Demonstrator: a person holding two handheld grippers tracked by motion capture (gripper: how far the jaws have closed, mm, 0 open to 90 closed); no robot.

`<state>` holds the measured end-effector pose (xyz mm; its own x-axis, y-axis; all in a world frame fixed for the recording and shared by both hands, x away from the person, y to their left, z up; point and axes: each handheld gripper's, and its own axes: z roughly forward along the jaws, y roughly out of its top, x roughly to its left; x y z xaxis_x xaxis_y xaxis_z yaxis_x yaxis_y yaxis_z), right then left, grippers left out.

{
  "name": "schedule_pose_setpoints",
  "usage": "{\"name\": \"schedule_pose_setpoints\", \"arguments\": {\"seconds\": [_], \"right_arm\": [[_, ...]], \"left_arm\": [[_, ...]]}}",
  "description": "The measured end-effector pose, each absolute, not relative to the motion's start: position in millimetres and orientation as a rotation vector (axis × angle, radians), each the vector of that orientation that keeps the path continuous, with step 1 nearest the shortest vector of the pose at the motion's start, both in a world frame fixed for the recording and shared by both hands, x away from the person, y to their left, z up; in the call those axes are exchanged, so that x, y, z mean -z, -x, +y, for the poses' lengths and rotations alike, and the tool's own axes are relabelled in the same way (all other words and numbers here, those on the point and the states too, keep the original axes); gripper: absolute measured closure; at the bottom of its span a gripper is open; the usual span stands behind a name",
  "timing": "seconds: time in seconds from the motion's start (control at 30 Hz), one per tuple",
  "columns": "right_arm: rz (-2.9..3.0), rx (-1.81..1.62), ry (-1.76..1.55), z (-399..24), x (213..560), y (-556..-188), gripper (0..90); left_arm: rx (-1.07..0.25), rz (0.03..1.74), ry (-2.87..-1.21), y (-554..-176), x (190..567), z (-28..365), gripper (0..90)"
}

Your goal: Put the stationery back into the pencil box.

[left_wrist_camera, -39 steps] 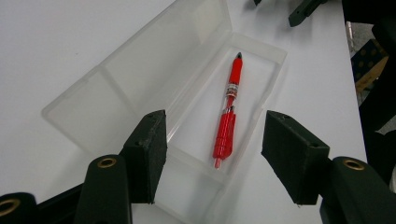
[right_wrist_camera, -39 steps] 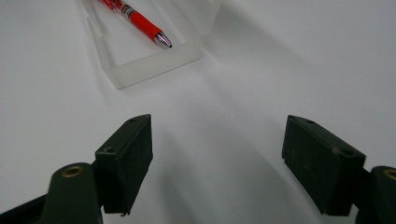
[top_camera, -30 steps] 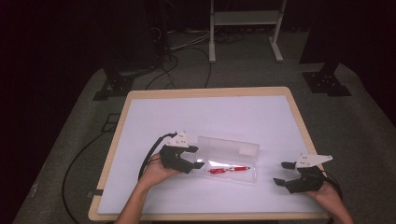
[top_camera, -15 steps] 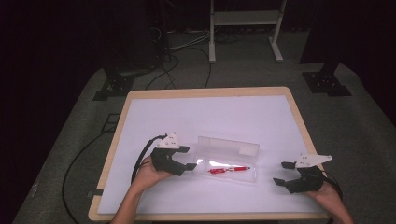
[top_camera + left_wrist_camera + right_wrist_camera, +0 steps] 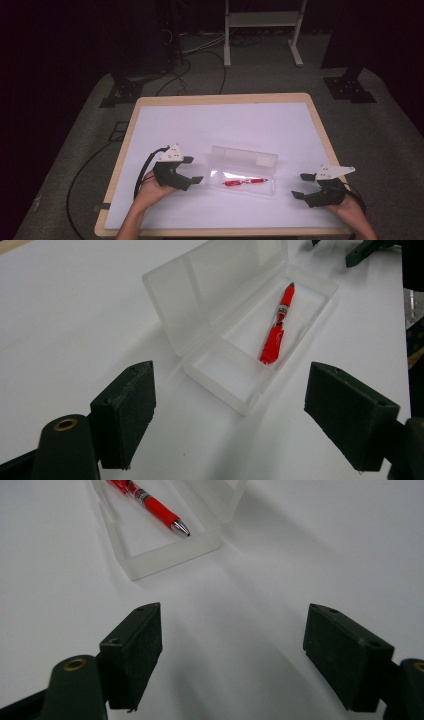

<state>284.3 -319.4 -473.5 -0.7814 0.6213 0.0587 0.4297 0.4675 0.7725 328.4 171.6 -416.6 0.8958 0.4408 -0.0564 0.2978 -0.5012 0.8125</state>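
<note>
A clear plastic case (image 5: 260, 159) lies open on the white table top, its lid standing up along the far side. A red pen (image 5: 245, 181) rests in its tray. My left gripper (image 5: 196, 170) sits just left of the case, apart from it. Its jaws have just been opening and stand open with nothing between them. In the left gripper view the case (image 5: 220, 370) and pen (image 5: 276, 332) lie ahead of the left gripper (image 5: 235, 395). My right gripper (image 5: 298, 185) rests open to the right of the case. Beyond the right gripper (image 5: 232, 640) lie the case end (image 5: 170, 555) and pen tip (image 5: 150, 502).
The white sheet covers a wood-edged table (image 5: 220, 100). A black cable (image 5: 142, 170) trails from the left gripper over the table's left edge. On the dark floor behind stand a white frame (image 5: 262, 20), black stand feet (image 5: 125, 92) and loose cables.
My left gripper has drawn back to the left from the case's left end, and its jaws have spread wider. The right gripper, the case and the pen have stayed put.
</note>
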Motion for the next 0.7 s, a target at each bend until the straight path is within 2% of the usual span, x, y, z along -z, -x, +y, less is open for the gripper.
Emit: {"name": "schedule_pose_setpoints", "arguments": {"seconds": [0.7], "right_arm": [[2.484, -1.221, -0.898, -316, 472, -284, 22.7]], "left_arm": [[-0.230, 0.588, -2.106, -319, 427, 189, 17.7]]}}
